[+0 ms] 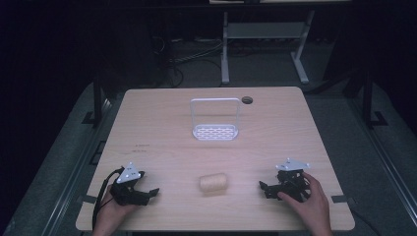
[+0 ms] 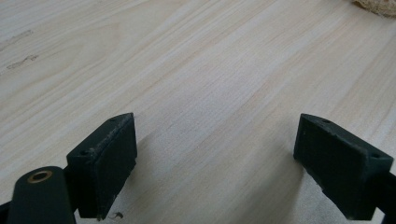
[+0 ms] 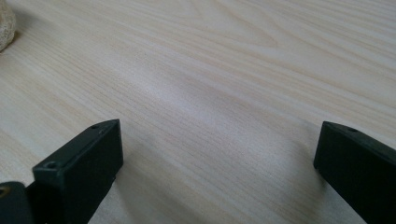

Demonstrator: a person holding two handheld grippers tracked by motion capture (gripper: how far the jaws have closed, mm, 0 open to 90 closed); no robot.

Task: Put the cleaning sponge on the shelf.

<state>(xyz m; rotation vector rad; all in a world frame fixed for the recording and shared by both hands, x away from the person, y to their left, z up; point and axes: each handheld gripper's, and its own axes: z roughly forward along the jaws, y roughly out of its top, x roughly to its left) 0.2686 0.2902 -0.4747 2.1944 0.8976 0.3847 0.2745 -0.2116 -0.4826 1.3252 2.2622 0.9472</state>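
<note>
Bread roll [image 1: 213, 183] on table [image 1: 162, 118], between left gripper [image 1: 147, 195] and right gripper [image 1: 266, 189], both spread, empty.

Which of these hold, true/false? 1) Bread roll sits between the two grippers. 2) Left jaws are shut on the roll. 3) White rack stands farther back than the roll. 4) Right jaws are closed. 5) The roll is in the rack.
1) True: the bread roll lies on the table between the left gripper and the right gripper.
2) False: the left jaws are open over bare wood and hold nothing.
3) True: the white rack stands behind the roll.
4) False: they stand wide open.
5) False: it lies on the table, apart from the rack.
</note>
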